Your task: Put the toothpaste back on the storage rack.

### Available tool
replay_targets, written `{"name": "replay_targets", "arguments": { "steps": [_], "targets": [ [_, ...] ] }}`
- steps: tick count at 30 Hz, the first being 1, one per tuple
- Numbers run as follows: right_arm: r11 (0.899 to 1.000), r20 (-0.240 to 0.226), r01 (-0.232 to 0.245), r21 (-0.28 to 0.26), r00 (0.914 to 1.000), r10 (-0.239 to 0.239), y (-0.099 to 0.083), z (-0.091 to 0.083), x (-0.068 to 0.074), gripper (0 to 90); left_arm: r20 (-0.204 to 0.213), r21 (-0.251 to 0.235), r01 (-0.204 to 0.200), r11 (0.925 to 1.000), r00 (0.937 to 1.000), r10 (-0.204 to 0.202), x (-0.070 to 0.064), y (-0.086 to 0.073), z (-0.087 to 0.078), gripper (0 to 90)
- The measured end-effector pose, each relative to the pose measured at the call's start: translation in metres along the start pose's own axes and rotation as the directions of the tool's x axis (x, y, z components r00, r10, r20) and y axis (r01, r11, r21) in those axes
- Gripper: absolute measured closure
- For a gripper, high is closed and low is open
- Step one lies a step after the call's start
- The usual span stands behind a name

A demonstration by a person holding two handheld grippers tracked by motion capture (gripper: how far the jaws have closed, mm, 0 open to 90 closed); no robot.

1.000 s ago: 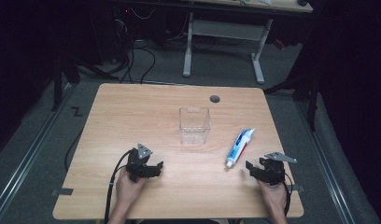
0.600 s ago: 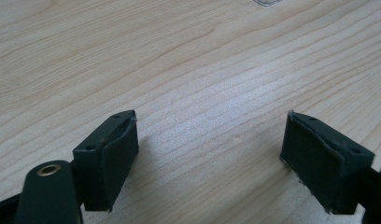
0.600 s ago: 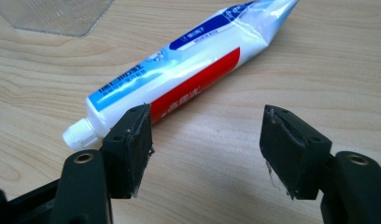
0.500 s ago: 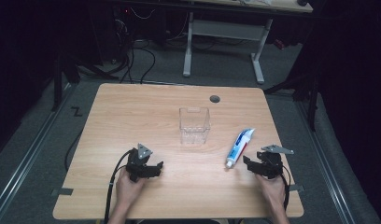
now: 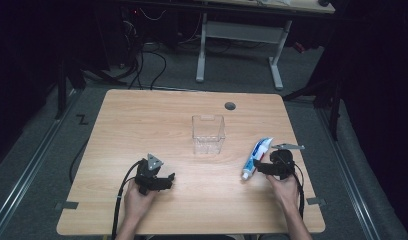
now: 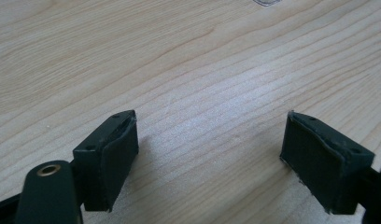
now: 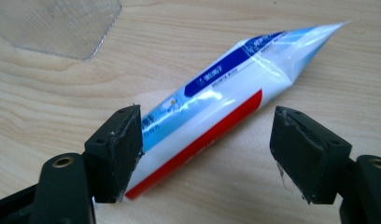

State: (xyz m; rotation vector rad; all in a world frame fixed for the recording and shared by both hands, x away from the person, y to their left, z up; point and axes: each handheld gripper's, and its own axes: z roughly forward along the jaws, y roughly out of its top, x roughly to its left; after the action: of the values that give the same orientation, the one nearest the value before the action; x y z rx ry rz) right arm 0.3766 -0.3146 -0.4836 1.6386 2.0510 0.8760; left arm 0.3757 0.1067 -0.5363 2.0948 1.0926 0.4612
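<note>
A toothpaste tube (image 5: 256,156) in white, blue and red lies flat on the wooden table (image 5: 157,120), right of a clear plastic box (image 5: 208,134). My right gripper (image 5: 264,169) is open and low over the tube's cap end. In the right gripper view the tube (image 7: 226,98) runs slantwise between the two spread jaws, and the left pad (image 7: 118,149) sits against its side. My left gripper (image 5: 162,182) rests near the table's front left, open, with bare wood between its pads (image 6: 109,158).
A round cable hole (image 5: 230,106) sits in the table's back right. A corner of the clear box (image 7: 58,25) shows at the top left of the right gripper view. Cables trail from both grippers off the front edge. Desk legs and wires stand on the floor behind.
My right gripper has moved forward and left until its open jaws straddle the tube's near end. The left gripper and the tube have stayed where they were.
</note>
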Motion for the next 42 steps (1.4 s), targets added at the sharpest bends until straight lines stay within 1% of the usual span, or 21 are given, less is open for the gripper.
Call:
{"name": "replay_targets", "arguments": {
  "steps": [3,5,9,10,11,15,17,19,23,26,28,31,34,37,42],
  "targets": [
    [1.0,-0.003,-0.014,0.018,0.9999,0.014,0.007,0.004,0.0,24.0,0.0,0.0,0.0,1.0,1.0,0.0,0.0,0.0,0.0,19.0],
    [1.0,-0.014,-0.015,0.026,0.9998,0.016,0.012,0.009,0.0,23.2,0.0,0.0,0.0,1.0,1.0,0.0,0.0,0.0,0.0,18.9],
    [0.998,-0.001,-0.03,0.06,0.9996,0.03,0.018,0.019,-0.002,20.5,0.0,0.0,0.0,1.0,1.0,0.0,0.0,0.0,0.0,19.0],
    [0.998,-0.001,-0.03,0.06,0.9996,0.03,0.018,0.019,-0.002,20.5,0.0,0.0,0.0,1.0,1.0,0.0,0.0,0.0,0.0,18.9],
    [0.996,0.008,-0.043,0.081,0.9991,0.042,0.021,0.024,-0.004,19.3,0.0,0.0,0.0,1.0,1.0,0.0,0.0,0.0,0.0,18.9],
    [0.994,0.026,-0.056,0.096,0.9982,0.053,0.026,0.03,-0.005,18.8,0.001,0.0,0.0,1.0,1.0,0.0,0.0,0.0,0.0,18.9],
    [0.991,0.036,-0.065,0.115,0.9975,0.062,0.028,0.033,-0.008,18.1,0.001,0.0,0.0,1.0,1.0,0.0,0.0,0.0,0.0,18.9],
    [0.99,0.033,-0.076,0.123,0.9968,0.073,0.03,0.035,-0.009,18.0,0.001,0.0,0.0,1.0,1.0,0.0,0.0,0.0,0.0,18.9],
    [0.987,0.043,-0.082,0.135,0.9961,0.077,0.035,0.038,-0.01,17.9,0.001,0.0,0.0,1.0,1.0,0.0,0.0,0.0,0.0,18.9],
    [0.983,0.046,-0.099,0.154,0.9946,0.093,0.036,0.042,-0.012,17.3,0.001,0.0,0.0,1.0,1.0,0.0,0.0,0.0,0.0,18.9],
    [0.98,0.039,-0.114,0.162,0.9933,0.109,0.036,0.044,-0.013,16.9,0.001,0.0,0.0,1.0,1.0,0.0,0.0,0.0,0.0,18.9],
    [0.98,0.043,-0.108,0.169,0.9939,0.102,0.037,0.047,-0.013,17.1,0.001,0.0,0.0,1.0,1.0,0.0,0.0,0.0,0.0,18.9],
    [0.977,0.07,-0.094,0.191,0.9942,0.082,0.04,0.052,-0.01,16.9,0.0,0.0,0.0,1.0,1.0,0.0,0.0,0.0,0.0,18.9],
    [0.977,0.084,-0.087,0.196,0.9939,0.072,0.043,0.054,-0.009,18.5,0.001,0.0,0.0,1.0,1.0,0.0,0.0,0.0,0.0,18.9],
    [0.977,0.077,-0.076,0.201,0.9951,0.062,0.044,0.054,-0.009,19.4,0.001,0.0,0.0,1.0,1.0,0.0,0.0,0.0,0.0,18.9]
  ]
}}
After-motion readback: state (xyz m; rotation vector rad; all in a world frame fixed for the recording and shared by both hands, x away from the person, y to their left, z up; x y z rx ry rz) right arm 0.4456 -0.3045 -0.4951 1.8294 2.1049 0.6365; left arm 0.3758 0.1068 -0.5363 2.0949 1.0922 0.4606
